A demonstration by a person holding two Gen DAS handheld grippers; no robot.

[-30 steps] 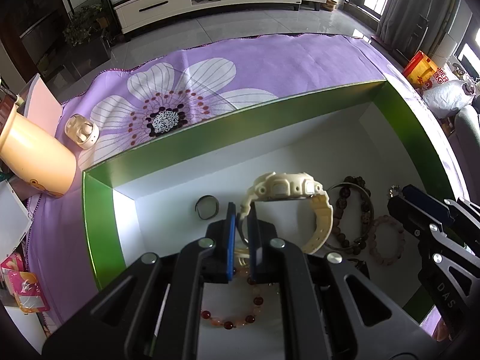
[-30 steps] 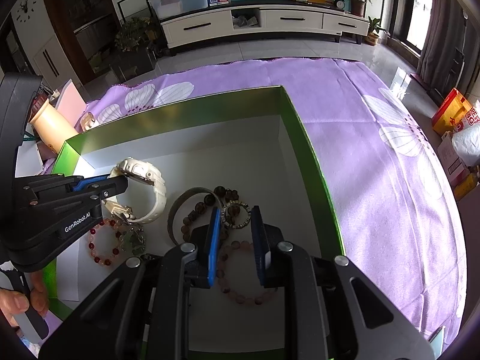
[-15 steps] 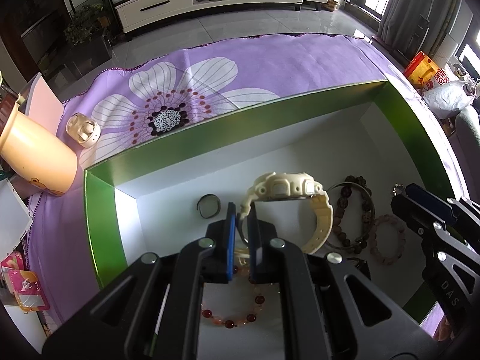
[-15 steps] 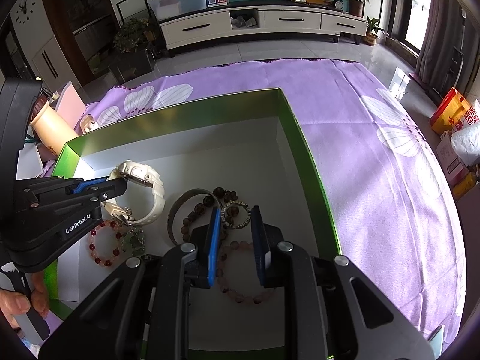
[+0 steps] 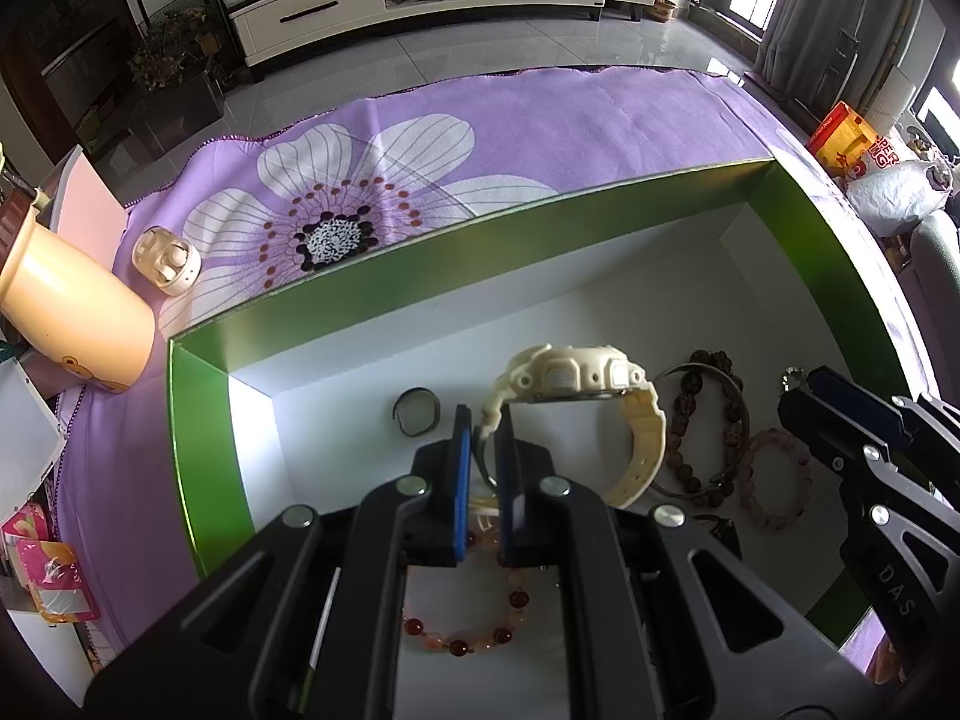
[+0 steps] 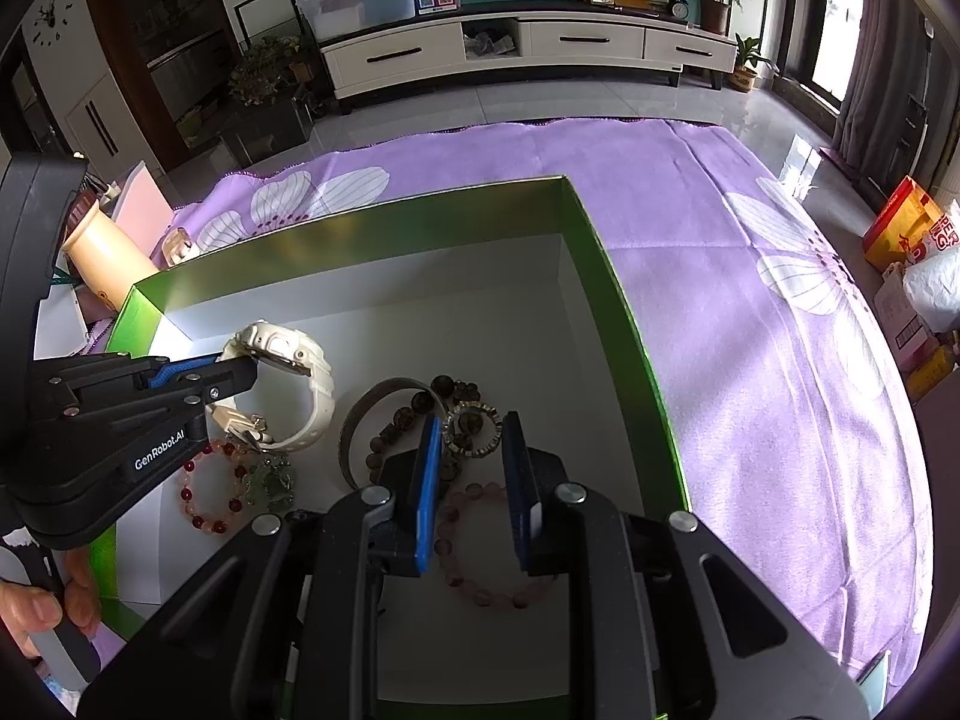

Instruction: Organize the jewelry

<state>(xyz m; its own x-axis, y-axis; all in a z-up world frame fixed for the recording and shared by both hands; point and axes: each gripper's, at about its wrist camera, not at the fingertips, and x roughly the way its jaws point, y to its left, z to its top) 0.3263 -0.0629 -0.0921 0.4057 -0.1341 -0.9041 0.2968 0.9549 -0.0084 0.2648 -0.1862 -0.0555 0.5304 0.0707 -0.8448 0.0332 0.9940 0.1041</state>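
Observation:
A green box [image 5: 384,276] with a white floor holds the jewelry. My left gripper [image 5: 483,420] is shut on the strap of a cream watch [image 5: 570,381] and holds it inside the box; it also shows in the right wrist view [image 6: 282,354]. A red bead bracelet [image 5: 462,639], a dark ring [image 5: 415,420], a brown bead bracelet [image 5: 684,420] and a pink bead bracelet [image 5: 774,480] lie on the box floor. My right gripper [image 6: 468,438] is open over a small metal bead ring [image 6: 471,429] and the pink bracelet [image 6: 480,564].
The box sits on a purple flowered cloth [image 5: 540,126]. An orange cup [image 5: 72,312] and a small cream earbud case [image 5: 165,261] stand left of the box. The box's green right wall [image 6: 636,348] is close to my right gripper.
Both grippers have barely moved. The left one still holds the watch, which has shifted slightly within the box.

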